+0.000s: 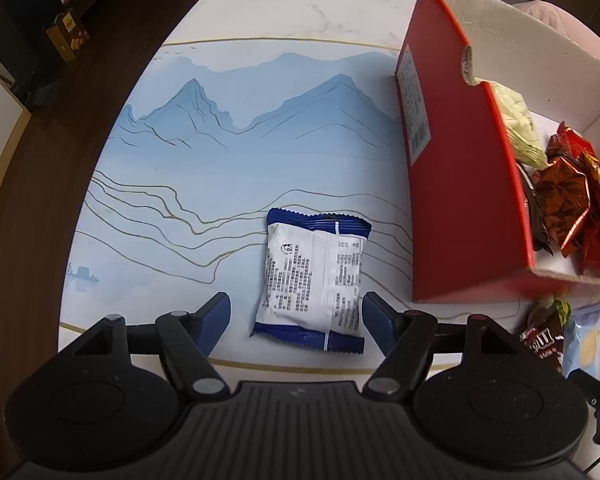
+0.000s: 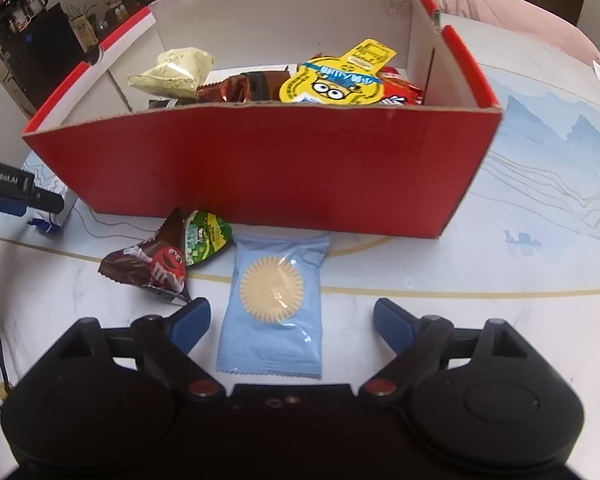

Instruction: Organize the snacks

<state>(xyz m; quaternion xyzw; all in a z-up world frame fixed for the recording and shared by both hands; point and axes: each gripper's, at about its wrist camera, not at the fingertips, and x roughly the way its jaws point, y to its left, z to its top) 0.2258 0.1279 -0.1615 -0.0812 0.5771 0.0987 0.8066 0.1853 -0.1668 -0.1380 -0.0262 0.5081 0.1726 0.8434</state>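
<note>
A white and blue snack packet (image 1: 313, 280) lies flat on the table, its near end between the open fingers of my left gripper (image 1: 296, 316), not gripped. A red cardboard box (image 2: 260, 168) holds several snacks, among them a yellow cartoon pack (image 2: 336, 80) and a pale bag (image 2: 172, 72); the box also shows in the left wrist view (image 1: 460, 184). A light blue cookie packet (image 2: 274, 304) lies in front of the box, between the open fingers of my right gripper (image 2: 292, 320). A brown M&M's bag (image 2: 152, 264) and a green packet (image 2: 204, 236) lie to its left.
The table (image 1: 220, 128) has a blue mountain print and a rounded edge, with dark floor to the left. The left gripper shows at the left edge of the right wrist view (image 2: 16, 192). A pink cushion (image 2: 520, 4) sits behind the table. Shelves stand at the far left.
</note>
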